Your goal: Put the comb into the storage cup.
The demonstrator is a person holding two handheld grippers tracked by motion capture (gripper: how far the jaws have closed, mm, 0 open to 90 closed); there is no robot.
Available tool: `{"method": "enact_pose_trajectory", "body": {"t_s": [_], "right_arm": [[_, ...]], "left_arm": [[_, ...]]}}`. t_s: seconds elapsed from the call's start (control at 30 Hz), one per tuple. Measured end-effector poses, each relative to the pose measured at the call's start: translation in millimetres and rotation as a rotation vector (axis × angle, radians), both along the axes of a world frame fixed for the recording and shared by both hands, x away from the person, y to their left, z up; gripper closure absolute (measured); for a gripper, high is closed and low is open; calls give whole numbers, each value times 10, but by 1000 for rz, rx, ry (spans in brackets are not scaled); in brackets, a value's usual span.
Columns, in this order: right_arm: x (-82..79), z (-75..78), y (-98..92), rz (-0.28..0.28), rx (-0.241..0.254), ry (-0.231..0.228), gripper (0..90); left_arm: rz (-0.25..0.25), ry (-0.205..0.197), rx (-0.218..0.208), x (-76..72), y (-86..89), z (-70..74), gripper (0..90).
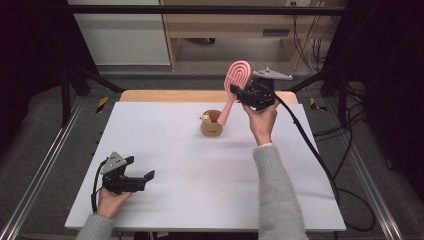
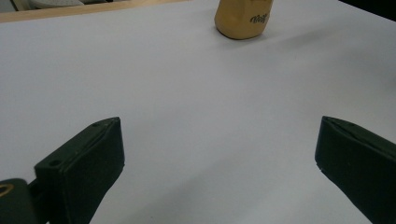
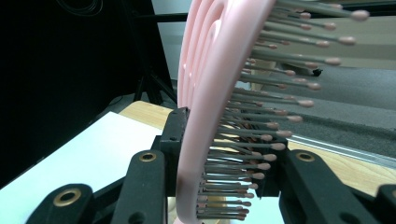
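A pink hairbrush [image 1: 235,82] is held up over the far middle of the white table [image 1: 200,165], its handle slanting down into a small tan cup [image 1: 212,124]. My right gripper [image 1: 243,92] is shut on the brush's head; in the right gripper view the pink hairbrush [image 3: 205,93] stands between the jaws, bristles pointing right. My left gripper [image 1: 141,169] rests at the table's near left, open with nothing between its jaws. In the left gripper view the left gripper [image 2: 219,154] faces bare table, with the tan cup [image 2: 243,18] far ahead.
A small figure [image 1: 205,118] sits at the cup's left rim. The table's wooden far edge [image 1: 200,95] borders a floor with cables [image 1: 325,165] at the right. Metal rails [image 1: 40,170] run along both sides.
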State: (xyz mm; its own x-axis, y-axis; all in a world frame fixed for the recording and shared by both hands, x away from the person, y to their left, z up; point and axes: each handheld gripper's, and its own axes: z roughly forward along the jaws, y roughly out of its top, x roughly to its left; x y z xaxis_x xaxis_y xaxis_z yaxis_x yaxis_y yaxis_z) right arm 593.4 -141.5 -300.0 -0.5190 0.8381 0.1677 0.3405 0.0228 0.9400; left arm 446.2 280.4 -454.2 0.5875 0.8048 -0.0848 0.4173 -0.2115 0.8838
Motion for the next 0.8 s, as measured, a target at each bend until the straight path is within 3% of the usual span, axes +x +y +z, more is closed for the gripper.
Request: {"method": "enact_pose_trajectory", "body": {"t_s": [0.8], "right_arm": [[276, -79, 130, -48, -1, 8, 640]], "left_arm": [[0, 1, -2, 2, 4, 1, 13]]}}
